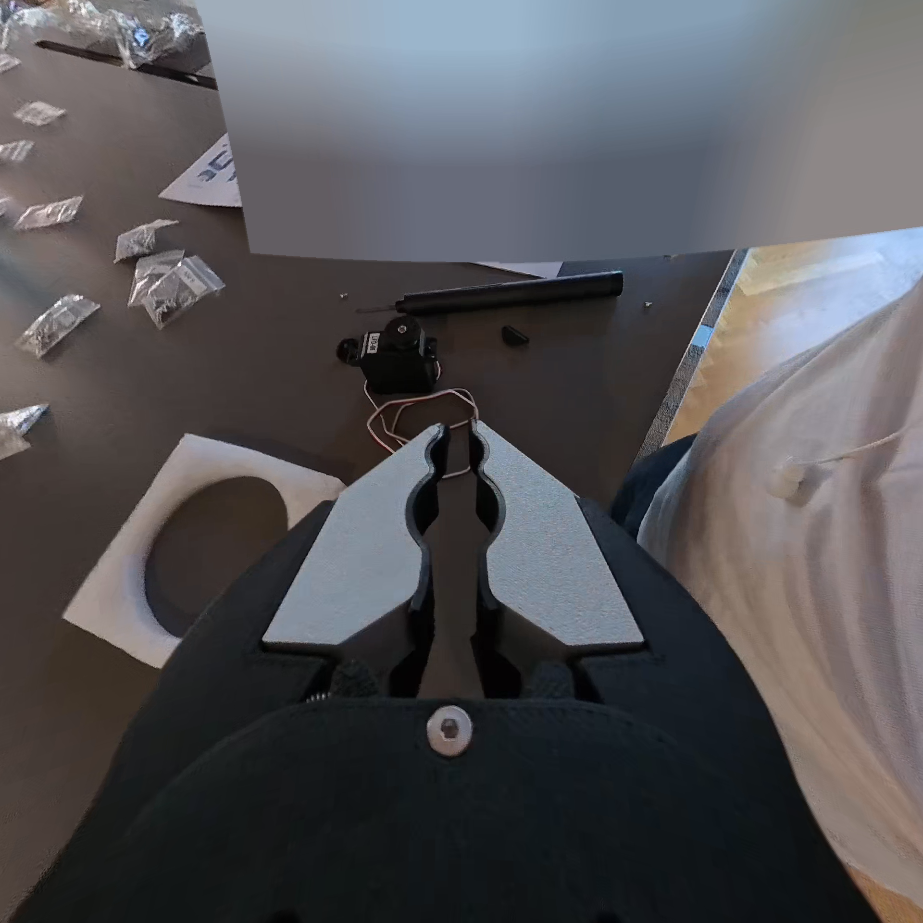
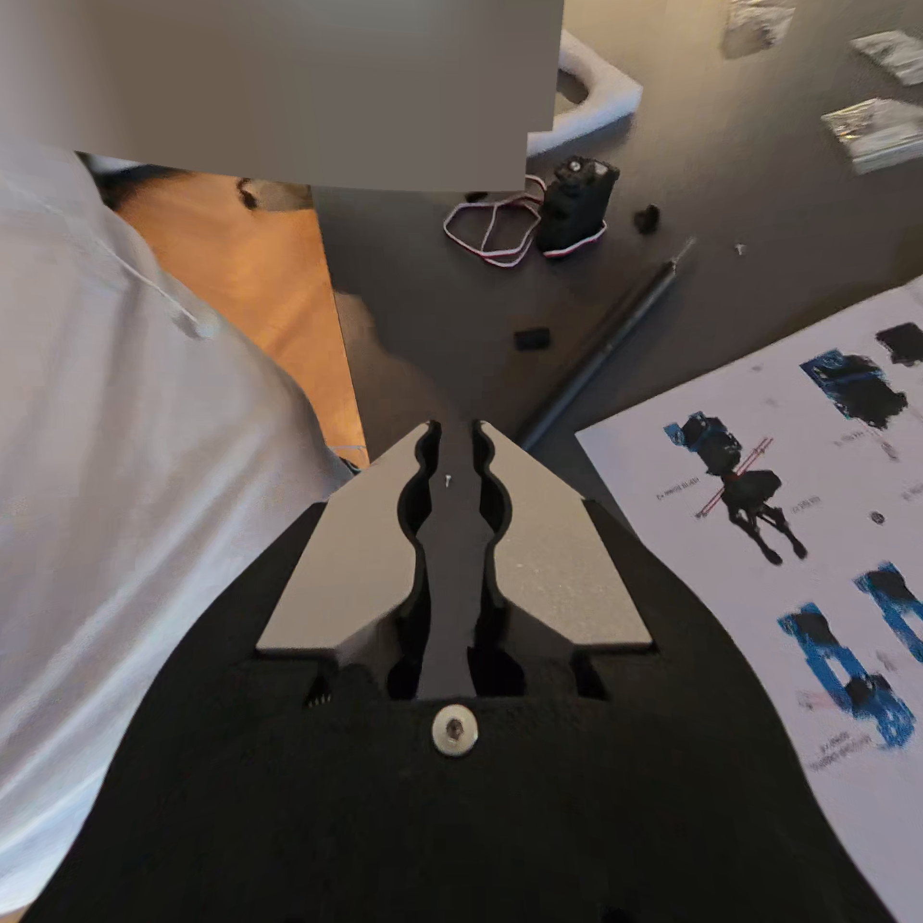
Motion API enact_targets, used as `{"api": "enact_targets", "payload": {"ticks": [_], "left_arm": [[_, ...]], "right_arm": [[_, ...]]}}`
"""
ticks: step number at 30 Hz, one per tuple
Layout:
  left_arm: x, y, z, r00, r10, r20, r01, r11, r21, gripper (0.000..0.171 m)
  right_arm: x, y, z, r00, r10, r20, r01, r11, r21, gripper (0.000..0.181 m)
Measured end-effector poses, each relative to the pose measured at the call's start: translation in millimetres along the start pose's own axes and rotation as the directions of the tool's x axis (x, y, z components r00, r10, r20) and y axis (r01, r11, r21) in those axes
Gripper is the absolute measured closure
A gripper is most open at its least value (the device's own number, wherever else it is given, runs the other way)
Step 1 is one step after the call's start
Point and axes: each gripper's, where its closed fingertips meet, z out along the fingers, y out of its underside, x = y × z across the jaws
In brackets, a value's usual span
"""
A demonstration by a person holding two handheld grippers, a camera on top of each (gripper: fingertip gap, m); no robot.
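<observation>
The dark desk [image 1: 259, 379] is seen from two hand-held grippers angled down over it. The left hand-held gripper [image 1: 457, 430] is held with its jaws slightly parted and empty, its tips above the looped wires [image 1: 424, 404] of a black servo motor [image 1: 397, 362]. The right hand-held gripper [image 2: 457, 427] is likewise held slightly parted, gripping nothing; a tiny screw [image 2: 448, 480] is seen on the desk between its fingers. A printed sheet [image 2: 779, 524] is laid to its right. A white foam square [image 1: 125, 564] with a round cut-out lies left of the left gripper. A black screwdriver [image 1: 509, 292] rests beyond the servo. Small clear bags [image 1: 172, 287] are scattered nearby; their contents cannot be made out.
</observation>
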Motion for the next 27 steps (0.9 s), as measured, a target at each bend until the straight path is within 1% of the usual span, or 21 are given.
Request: {"api": "enact_targets", "payload": {"ticks": [3,5,9,11,13,15,17,21,23,27], "left_arm": [[-0.1,-2.0,-0.4,0.999,0.036,-0.029,-0.037,0.999,-0.009,0.166],[1.1,-0.7,0.4,0.998,0.046,-0.044,-0.047,0.999,-0.011,0.166],[4.5,4.6,0.1,0.996,0.051,-0.068,-0.052,0.998,-0.018,0.166],[4.6,7.8,-1.1,0.996,0.048,-0.074,-0.049,0.998,-0.024,0.166],[3.5,11.2,-3.1,0.996,0.045,-0.076,-0.048,0.998,-0.031,0.166],[1.0,14.0,-5.7,0.996,0.042,-0.072,-0.045,0.998,-0.034,0.166],[-1.7,15.9,-8.0,0.997,0.034,-0.069,-0.036,0.999,-0.034,0.166],[-8.3,19.5,-11.6,0.998,0.019,-0.058,-0.022,0.999,-0.043,0.167],[-10.2,20.0,-12.7,0.998,0.021,-0.059,-0.024,0.999,-0.047,0.167],[-11.2,19.6,-13.5,0.997,0.033,-0.067,-0.037,0.998,-0.056,0.166]], "right_arm": [[-5.8,18.4,10.2,0.997,-0.013,-0.07,0.007,0.997,-0.081,0.165],[-2.9,28.0,15.7,0.992,-0.011,-0.122,-0.003,0.993,-0.118,0.165],[-0.4,40.0,19.7,0.987,0.046,-0.153,-0.071,0.985,-0.158,0.164],[1.4,38.8,20.3,0.985,0.079,-0.154,-0.101,0.985,-0.142,0.166],[2.2,39.4,20.1,0.985,0.07,-0.157,-0.095,0.984,-0.152,0.169],[1.7,40.1,19.7,0.986,0.061,-0.154,-0.085,0.984,-0.158,0.179],[2.2,39.9,19.9,0.986,0.058,-0.158,-0.082,0.985,-0.15,0.18],[2.9,39.3,19.9,0.984,0.035,-0.173,-0.059,0.989,-0.134,0.18],[6.8,38.2,18.8,0.979,0.026,-0.203,-0.051,0.992,-0.116,0.174],[8.4,33.8,13.3,0.967,0.066,-0.245,-0.085,0.994,-0.067,0.173]]}}
